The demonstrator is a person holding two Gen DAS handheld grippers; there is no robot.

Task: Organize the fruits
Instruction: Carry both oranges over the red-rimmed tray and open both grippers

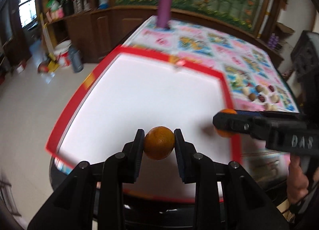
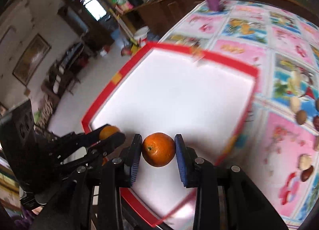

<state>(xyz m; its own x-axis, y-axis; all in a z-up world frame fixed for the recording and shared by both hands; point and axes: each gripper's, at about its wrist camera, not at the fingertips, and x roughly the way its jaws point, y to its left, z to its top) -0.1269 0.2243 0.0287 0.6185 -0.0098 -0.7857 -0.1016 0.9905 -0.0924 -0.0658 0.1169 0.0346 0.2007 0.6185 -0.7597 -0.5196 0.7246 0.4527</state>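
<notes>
My left gripper (image 1: 159, 140) is shut on an orange (image 1: 159, 142) and holds it above the near part of a white tray with a red rim (image 1: 139, 51). My right gripper (image 2: 159, 147) is shut on a second orange (image 2: 158, 149) above the same tray (image 2: 229, 61). In the left wrist view the right gripper (image 1: 224, 123) reaches in from the right with its orange (image 1: 229, 111). In the right wrist view the left gripper (image 2: 111, 133) shows at the left with its orange (image 2: 108, 131).
The tray lies on a table with a colourful cartoon cloth (image 1: 219, 40). Several small nuts and dried fruits (image 1: 263, 95) lie on the cloth right of the tray; they also show in the right wrist view (image 2: 301, 118). A purple bottle (image 1: 164, 4) stands at the far edge.
</notes>
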